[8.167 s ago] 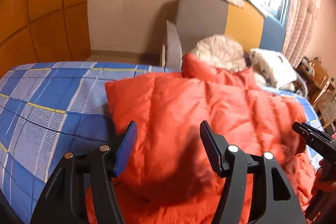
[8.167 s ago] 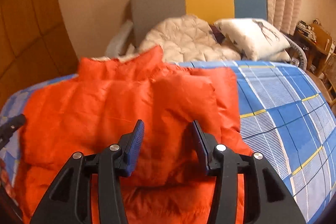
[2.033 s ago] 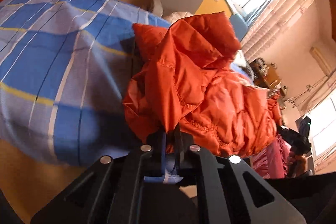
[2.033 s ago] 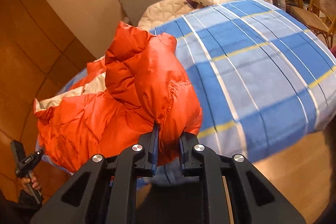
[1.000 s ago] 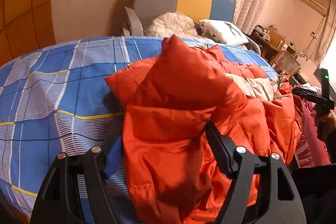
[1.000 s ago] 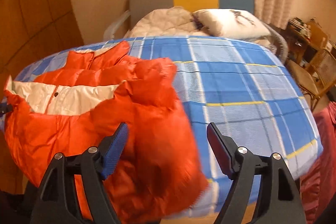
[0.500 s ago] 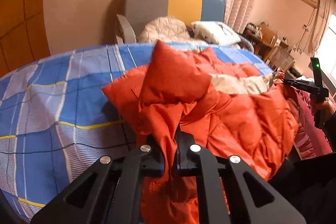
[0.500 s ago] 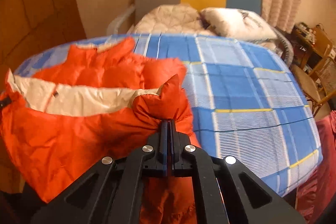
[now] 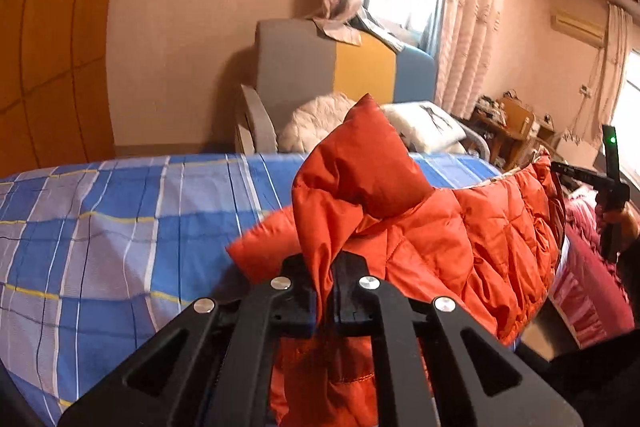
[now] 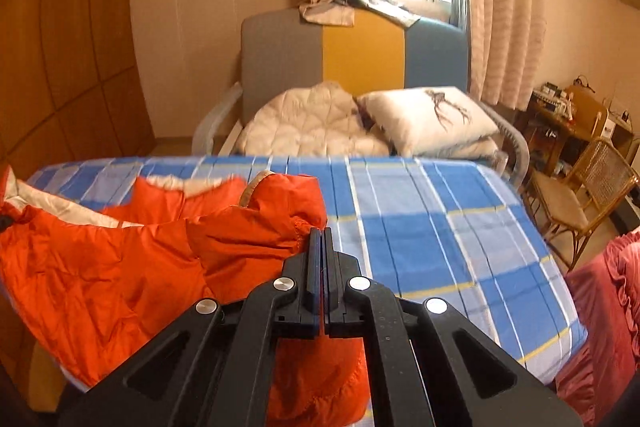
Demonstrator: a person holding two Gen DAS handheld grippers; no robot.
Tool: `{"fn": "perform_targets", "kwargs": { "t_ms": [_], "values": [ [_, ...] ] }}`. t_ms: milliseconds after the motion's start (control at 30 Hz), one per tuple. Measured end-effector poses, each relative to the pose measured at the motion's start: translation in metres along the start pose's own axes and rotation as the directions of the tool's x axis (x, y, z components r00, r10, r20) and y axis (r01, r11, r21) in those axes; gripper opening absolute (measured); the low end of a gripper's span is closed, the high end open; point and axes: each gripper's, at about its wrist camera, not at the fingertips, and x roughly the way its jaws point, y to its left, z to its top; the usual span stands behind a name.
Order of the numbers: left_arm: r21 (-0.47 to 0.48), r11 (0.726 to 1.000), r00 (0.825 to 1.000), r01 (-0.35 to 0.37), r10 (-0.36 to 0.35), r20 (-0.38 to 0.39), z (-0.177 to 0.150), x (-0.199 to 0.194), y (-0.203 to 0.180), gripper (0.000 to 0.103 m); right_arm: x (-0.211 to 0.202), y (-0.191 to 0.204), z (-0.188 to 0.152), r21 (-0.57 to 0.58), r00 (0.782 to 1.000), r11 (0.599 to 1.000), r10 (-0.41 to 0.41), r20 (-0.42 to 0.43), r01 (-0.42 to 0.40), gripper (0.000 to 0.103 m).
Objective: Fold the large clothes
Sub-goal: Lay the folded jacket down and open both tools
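Two sets of tongs were in play, and both were clamped tight on the same orange puffer jacket (image 9: pixel 472 239). Closest to the lens, the left tongs (image 9: pixel 323 301) had a bunched fold of the orange shell pinched between the jaws, with fabric sticking up above them in a peak and hanging down below. The right tongs (image 10: pixel 319 259) were closed almost flush, biting a thin bit of the jacket's edge near a stitched hem, so only a sliver of cloth showed in the gap.

My guess at why: gripping one edge at two points lets you lift it as a straight line and carry it over for a fold, rather than dragging a lump. The bulk of the jacket sagged between the two grips, with its pale lining (image 10: pixel 52 205) showing, and part of it hung off the near edge of the bed (image 10: pixel 440 227), so it wasn't lying flat yet. I'd say the folding was barely started.

Beyond that, one blue plaid bed, mostly bare on the right side. Past it sat one armchair (image 10: pixel 352 55) with grey, yellow and blue panels, holding one quilted cream blanket (image 10: pixel 308 127) and one printed pillow (image 10: pixel 428 119). Far right, one wicker chair (image 10: pixel 580 195).
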Motion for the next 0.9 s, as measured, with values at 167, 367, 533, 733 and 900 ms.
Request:
{"fn": "perform_targets", "kwargs": {
  "t_ms": [167, 367, 533, 733, 900],
  "values": [
    [-0.039, 0.998, 0.999, -0.052, 0.052, -0.004, 0.026, 0.038, 0.013, 0.004, 0.039, 0.003, 0.025, 0.029, 1.000, 0.999, -0.023, 0.007, 0.023, 0.000],
    [-0.110, 0.989, 0.993, -0.104, 0.097, -0.066, 0.041, 0.105, 0.029, 0.004, 0.103, 0.002, 0.030, 0.071, 0.995, 0.993, -0.093, -0.046, 0.097, 0.000],
    [-0.143, 0.977, 0.979, -0.156, 0.134, -0.153, 0.034, 0.157, 0.038, 0.004, 0.152, 0.001, 0.013, 0.076, 0.978, 0.982, -0.165, -0.126, 0.175, 0.000],
    [-0.148, 0.960, 0.940, -0.238, 0.189, -0.285, 0.016, 0.212, 0.047, 0.005, 0.204, 0.012, -0.007, 0.028, 0.942, 0.967, -0.242, -0.232, 0.255, 0.000],
    [-0.093, 0.949, 0.908, -0.300, 0.254, -0.334, 0.013, 0.230, 0.039, 0.008, 0.214, 0.008, -0.014, 0.070, 0.935, 0.964, -0.230, -0.271, 0.257, 0.000]
  ]
}}
